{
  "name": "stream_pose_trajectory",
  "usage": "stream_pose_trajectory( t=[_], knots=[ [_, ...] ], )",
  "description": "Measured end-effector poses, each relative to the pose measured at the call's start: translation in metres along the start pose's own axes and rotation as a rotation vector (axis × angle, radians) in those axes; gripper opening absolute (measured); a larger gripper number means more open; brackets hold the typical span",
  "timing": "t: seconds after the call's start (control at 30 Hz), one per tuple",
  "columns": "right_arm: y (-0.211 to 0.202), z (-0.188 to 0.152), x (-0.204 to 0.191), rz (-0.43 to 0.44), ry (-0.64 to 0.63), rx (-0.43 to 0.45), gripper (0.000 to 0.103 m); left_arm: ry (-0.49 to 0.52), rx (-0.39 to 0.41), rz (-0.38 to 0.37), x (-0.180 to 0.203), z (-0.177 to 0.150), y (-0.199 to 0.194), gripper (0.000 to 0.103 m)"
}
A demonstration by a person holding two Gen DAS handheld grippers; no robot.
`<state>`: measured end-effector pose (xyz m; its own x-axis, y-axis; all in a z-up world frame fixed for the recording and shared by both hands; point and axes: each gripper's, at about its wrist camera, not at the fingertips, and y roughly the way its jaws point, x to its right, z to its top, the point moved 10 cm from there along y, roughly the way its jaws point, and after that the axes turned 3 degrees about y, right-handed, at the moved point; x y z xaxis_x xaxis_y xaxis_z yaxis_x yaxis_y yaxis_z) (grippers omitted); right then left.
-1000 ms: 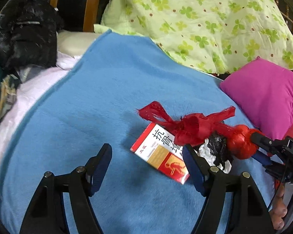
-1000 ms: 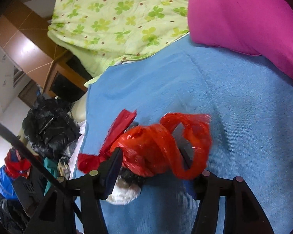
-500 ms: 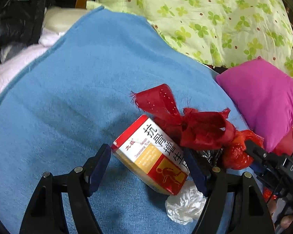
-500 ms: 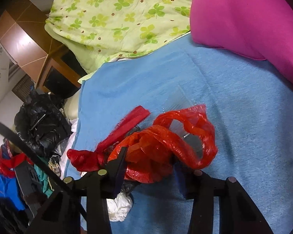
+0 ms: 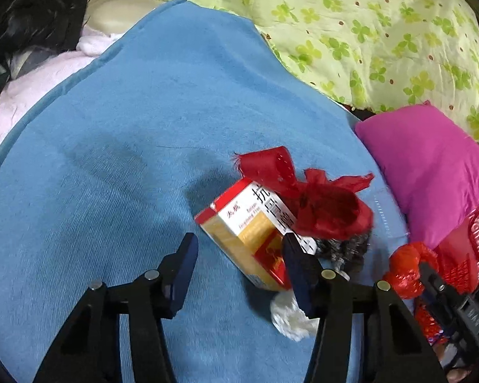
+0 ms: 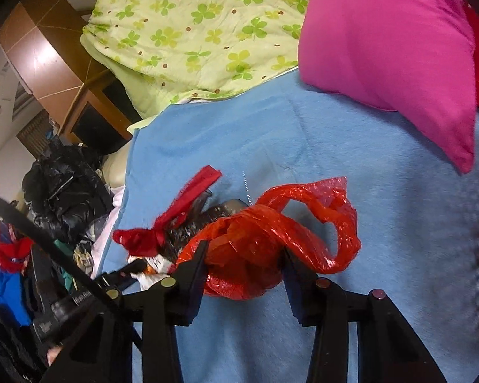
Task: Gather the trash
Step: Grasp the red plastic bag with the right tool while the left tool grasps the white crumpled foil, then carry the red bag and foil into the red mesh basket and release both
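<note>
Blue blanket (image 5: 137, 146) covers the bed where we work. Our right hand-held gripper (image 6: 244, 265) clamps the red plastic bag (image 6: 265, 239). Our left hand-held gripper (image 5: 239, 266) has just been closing, its jaws apart around the medicine box (image 5: 249, 233), one pad touching it.

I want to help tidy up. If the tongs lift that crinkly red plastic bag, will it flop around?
Probably yes. The red plastic bag looks thin and crumpled, so it should sag. Its loose loop already hangs beyond the right tongs, and it likely weighs little.
</note>
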<state>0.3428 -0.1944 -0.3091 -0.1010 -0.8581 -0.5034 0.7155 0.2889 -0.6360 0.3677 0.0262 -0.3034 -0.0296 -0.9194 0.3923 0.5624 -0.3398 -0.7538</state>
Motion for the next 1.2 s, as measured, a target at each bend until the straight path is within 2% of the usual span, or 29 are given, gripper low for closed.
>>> stream_pose_trajectory(
  t=[0.1,0.27,0.43,0.5,0.57,0.63,0.73,0.93,1.07,1.2],
  knots=[
    [-0.012,0.001,0.005,-0.005,-0.022,0.014,0.047,0.015,0.0,-0.044,0.018,-0.01,-0.013,0.055],
    [-0.028,0.002,0.01,-0.01,-0.036,0.033,0.047,0.12,0.005,-0.024,0.052,-0.032,-0.026,0.057],
    [-0.052,-0.001,0.005,0.0,-0.079,0.068,0.047,0.135,-0.021,0.021,0.061,-0.042,-0.013,0.055],
    [-0.063,-0.002,0.005,0.0,-0.089,0.085,0.047,0.13,-0.028,0.031,0.061,-0.044,-0.008,0.047],
    [-0.074,-0.003,0.007,-0.005,-0.095,0.101,0.047,0.123,-0.038,0.032,0.061,-0.045,-0.004,0.026],
    [-0.082,-0.002,0.009,-0.004,-0.104,0.111,0.047,0.122,-0.037,0.032,0.06,-0.046,-0.003,0.015],
    [-0.093,-0.003,0.009,-0.013,-0.137,0.136,0.047,0.119,-0.031,0.024,0.064,-0.047,-0.007,0.011],
    [-0.114,-0.007,-0.001,0.02,-0.192,0.173,0.047,0.2,0.073,0.003,0.093,-0.039,-0.044,0.01],
    [-0.133,-0.007,-0.009,0.055,-0.204,0.208,0.047,0.267,0.154,0.02,0.114,-0.029,-0.065,0.01],
    [-0.15,-0.006,-0.013,0.073,-0.218,0.244,0.047,0.349,0.23,0.079,0.129,-0.024,-0.084,0.01]
  ],
)
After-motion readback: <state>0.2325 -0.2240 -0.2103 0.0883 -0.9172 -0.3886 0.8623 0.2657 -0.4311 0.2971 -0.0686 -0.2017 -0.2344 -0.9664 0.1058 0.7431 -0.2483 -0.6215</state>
